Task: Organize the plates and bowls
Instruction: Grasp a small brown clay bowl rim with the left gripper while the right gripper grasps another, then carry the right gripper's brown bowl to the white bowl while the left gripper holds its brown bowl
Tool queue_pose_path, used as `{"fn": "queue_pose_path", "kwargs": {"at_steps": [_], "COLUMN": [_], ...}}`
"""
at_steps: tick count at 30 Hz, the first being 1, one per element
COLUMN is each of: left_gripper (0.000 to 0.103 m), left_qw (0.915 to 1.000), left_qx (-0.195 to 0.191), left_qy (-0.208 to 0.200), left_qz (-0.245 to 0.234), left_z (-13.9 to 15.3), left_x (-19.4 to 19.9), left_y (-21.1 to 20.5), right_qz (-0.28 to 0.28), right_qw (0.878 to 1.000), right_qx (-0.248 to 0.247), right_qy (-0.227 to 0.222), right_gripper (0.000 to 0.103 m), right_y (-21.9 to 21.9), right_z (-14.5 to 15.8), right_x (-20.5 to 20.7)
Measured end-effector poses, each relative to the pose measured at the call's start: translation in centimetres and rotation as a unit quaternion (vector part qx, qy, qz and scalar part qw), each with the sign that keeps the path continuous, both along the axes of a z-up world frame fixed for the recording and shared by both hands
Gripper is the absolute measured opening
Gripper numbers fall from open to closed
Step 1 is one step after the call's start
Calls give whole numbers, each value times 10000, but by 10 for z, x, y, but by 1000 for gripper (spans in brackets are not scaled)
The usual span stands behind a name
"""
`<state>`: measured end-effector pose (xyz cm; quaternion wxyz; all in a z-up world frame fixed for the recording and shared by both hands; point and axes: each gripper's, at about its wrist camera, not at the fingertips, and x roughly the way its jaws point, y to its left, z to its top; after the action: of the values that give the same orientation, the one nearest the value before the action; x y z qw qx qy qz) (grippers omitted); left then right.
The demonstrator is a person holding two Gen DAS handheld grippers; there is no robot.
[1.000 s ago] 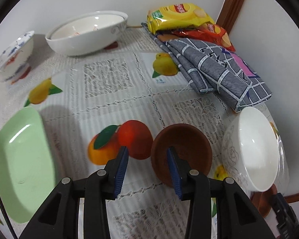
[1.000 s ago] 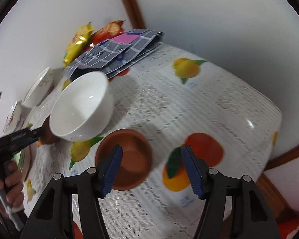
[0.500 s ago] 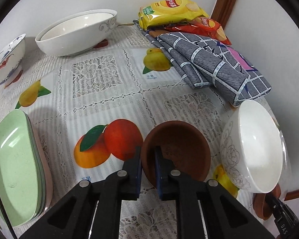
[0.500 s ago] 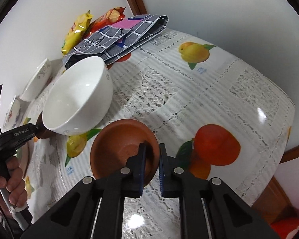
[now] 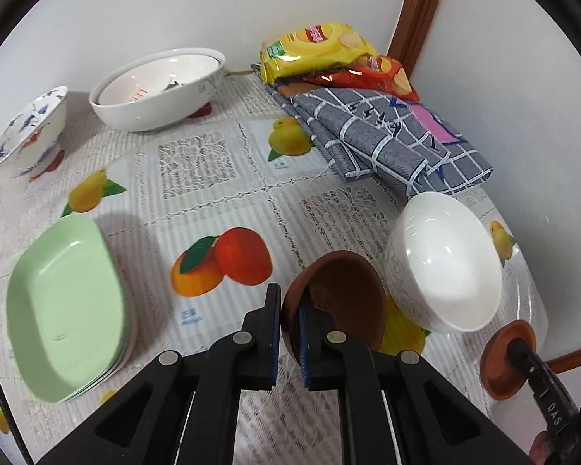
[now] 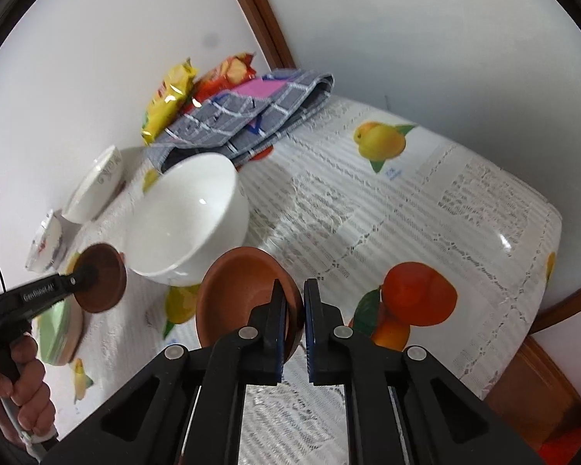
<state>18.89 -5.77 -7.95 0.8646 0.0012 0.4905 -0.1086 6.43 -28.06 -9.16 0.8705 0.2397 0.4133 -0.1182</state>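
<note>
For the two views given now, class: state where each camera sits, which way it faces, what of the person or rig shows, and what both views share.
Left wrist: rides the left gripper, facing across the table to the wall corner; its fingers pinch a brown bowl; the right gripper's tip shows at the lower right.
Right wrist: rides the right gripper, facing the same corner from the other side; its fingers pinch a second brown bowl; the left hand shows.
Shared: white bowl, checked cloth.

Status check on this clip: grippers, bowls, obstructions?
Left gripper shut on brown bowl, lifted, tilted. Right gripper shut on second brown bowl. White bowl between them.
</note>
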Motion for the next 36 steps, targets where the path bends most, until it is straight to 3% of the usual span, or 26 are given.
{"fn": "queue_pose_path", "kwargs": {"at_steps": [7, 26, 31, 36], "left_gripper": [8, 8, 8, 8], "left_qw": [9998, 9979, 9971, 9977], "left_qx": [-78, -361, -353, -252], "left_qy": [-111, -529, -653, -598], "left_qz": [142, -37, -136, -174], "left_z": [24, 98, 110, 99], "left_x": [-10, -28, -20, -1], "left_y": [13, -3, -8, -10], "right_qz": [14, 327, 354, 366], "right_qw": [9996, 9951, 9936, 9932], "right_qx": [-3, -400, -411, -331], "right_qy": [-294, -844, -990, -1051], "right_gripper": [9, 9, 9, 9], "right_y": [0, 1, -1, -1], "right_z": [31, 130, 145, 134], "right_x": [-6, 6, 19, 32]}}
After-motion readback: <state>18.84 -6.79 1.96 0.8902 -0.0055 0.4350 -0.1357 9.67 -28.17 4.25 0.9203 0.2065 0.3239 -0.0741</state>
